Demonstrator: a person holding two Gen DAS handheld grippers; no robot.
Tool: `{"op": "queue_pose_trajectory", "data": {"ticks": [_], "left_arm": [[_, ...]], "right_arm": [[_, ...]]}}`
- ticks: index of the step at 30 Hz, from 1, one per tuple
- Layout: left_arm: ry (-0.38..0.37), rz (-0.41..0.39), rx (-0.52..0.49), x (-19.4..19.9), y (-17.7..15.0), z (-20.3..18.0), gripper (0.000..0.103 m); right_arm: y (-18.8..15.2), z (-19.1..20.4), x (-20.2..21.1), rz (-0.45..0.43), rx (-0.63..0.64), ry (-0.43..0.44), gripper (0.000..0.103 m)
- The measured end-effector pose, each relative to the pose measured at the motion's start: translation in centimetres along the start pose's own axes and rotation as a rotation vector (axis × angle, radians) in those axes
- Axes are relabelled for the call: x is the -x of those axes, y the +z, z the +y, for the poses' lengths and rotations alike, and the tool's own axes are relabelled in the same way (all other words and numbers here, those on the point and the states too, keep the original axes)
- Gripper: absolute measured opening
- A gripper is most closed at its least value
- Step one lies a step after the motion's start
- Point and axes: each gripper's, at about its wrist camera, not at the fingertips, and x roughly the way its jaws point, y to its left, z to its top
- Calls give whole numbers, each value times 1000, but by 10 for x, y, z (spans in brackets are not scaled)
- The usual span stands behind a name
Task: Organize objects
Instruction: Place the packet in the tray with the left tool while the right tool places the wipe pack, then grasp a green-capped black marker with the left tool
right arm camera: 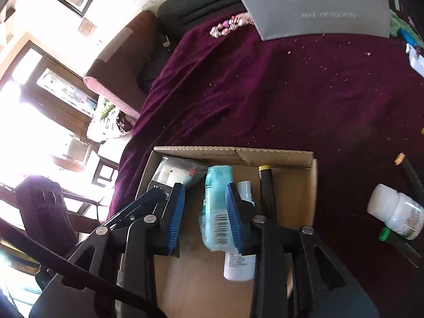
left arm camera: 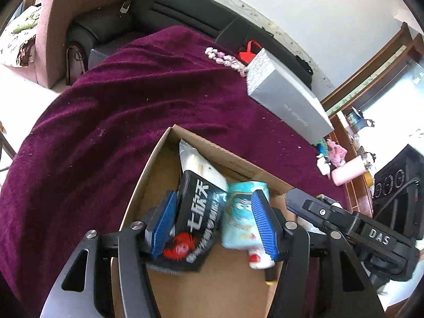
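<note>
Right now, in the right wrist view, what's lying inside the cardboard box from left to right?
White packet → teal tube → white bottle → dark stick with a gold tip, all inside the box.

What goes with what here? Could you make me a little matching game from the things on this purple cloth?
Things:
1. grey box
2. white pill bottle
3. teal tube
4. bead string

Places:
A. inside the cardboard box
B. lying on the cloth to the right of the cardboard box
C. far edge, left of the grey box
D. far side of the cloth, printed lettering on it

Pairs: 1-D, 2-B, 3-A, 4-C
</note>
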Motion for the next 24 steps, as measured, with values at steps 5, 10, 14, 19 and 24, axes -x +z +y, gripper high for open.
{"op": "queue_pose_trajectory", "data": {"ticks": [5,10,14,19,24], "left_arm": [[-67,-42,-9,38,-11,-25,53],[-164,-40,-64,66,-39,-68,58],[-227,-7,-137,71,-69,-111,62],[-277,75,-193,48,-113,-154,62],[-217,132,-283,15,-161,-182,62]], "right_arm": [[-9,-9,31,-45,-16,26,34],[-27,-34,74,-106,-39,59,44],[-51,-71,119,-166,-69,41,45],[-81,-130,170,-249,-143,-25,56],[-103,-175,198,-276,-198,-76,56]]}}
